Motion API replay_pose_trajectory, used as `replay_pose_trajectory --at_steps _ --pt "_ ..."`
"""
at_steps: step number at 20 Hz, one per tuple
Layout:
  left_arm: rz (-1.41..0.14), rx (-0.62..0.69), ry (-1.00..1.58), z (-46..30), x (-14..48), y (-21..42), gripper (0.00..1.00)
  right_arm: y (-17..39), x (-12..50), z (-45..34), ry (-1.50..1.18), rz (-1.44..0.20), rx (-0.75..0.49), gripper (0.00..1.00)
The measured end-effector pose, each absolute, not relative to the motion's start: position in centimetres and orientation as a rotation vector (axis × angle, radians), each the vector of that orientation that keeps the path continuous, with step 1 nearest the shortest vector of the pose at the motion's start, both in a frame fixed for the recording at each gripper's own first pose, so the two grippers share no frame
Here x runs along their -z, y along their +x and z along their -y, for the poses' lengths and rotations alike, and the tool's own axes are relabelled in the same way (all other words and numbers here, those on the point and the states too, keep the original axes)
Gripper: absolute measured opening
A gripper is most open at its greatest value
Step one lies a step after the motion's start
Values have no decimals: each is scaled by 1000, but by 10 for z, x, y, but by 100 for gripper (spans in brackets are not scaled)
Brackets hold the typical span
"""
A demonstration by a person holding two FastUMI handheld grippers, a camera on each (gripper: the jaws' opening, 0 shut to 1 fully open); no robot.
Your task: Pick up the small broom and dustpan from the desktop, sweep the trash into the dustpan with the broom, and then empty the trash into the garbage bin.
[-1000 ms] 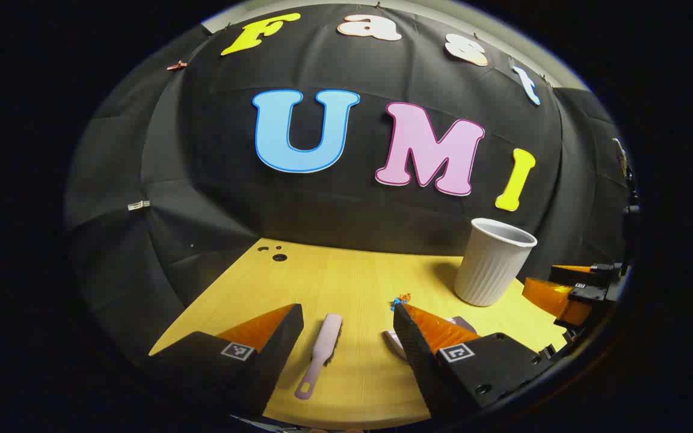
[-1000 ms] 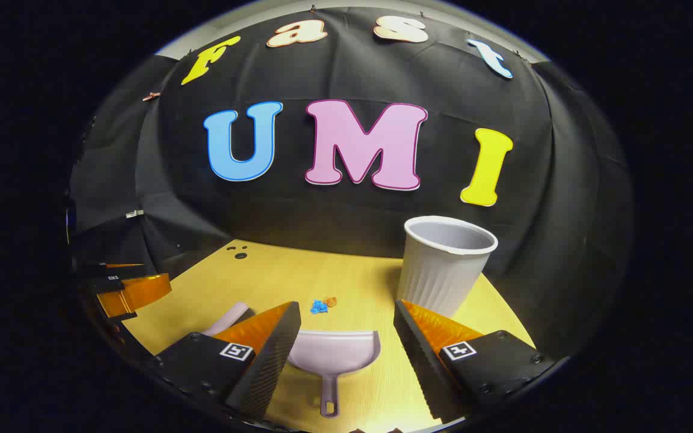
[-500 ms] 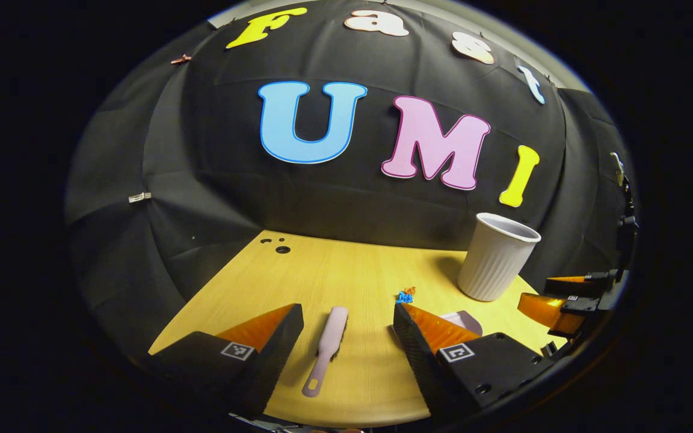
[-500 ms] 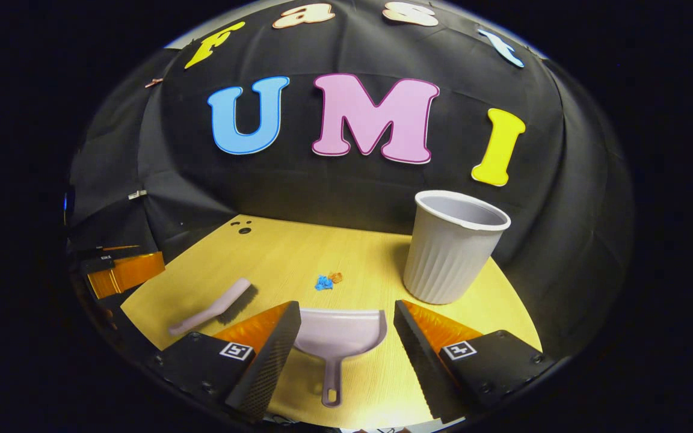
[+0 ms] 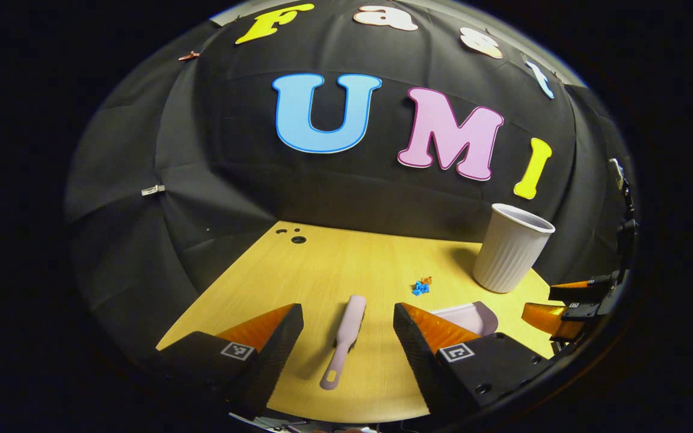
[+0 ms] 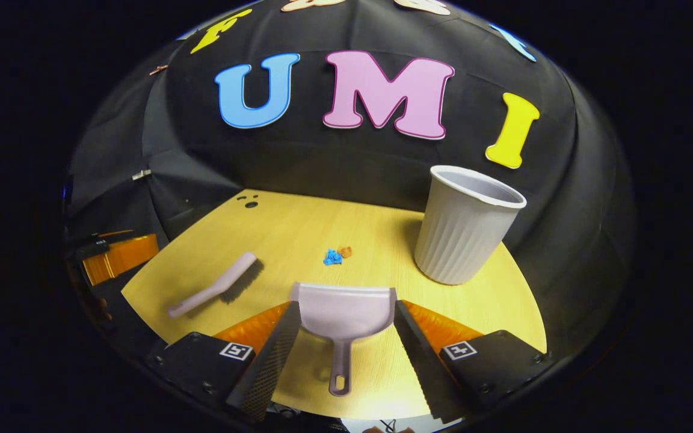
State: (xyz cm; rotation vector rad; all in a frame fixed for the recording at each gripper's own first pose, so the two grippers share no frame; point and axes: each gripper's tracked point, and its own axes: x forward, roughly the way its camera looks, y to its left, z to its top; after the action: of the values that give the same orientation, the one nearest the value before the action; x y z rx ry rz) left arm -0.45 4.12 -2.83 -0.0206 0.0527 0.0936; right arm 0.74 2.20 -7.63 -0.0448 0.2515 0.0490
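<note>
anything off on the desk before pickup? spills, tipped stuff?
Nothing stands out. Broom and dustpan lie flat on the desktop, the bin stands upright, and the trash sits in one small clump between them. Both sets of jaws are open, holding nothing.

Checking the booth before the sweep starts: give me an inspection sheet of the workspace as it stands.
Surface: wooden table, holes at the far left corner.
Job's things: broom flat, handle toward the left claw; dustpan flat, handle toward the right claw; bin upright at the far right; blue and orange scraps between broom and bin, beyond the dustpan.
Clutter: nothing seen.
Grippers: left claw open, above the broom, not touching; right claw open, either side of the dustpan, contact unclear.
Cables: nothing seen.
Surroundings: black cloth wall behind the table.
</note>
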Motion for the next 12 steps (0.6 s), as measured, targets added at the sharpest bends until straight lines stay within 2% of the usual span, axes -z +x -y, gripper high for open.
replay_pose_trajectory --at_steps 12 --pt "-145 -236 -33 -77 73 -31 96 37 167 -22 20 -526 -42 98"
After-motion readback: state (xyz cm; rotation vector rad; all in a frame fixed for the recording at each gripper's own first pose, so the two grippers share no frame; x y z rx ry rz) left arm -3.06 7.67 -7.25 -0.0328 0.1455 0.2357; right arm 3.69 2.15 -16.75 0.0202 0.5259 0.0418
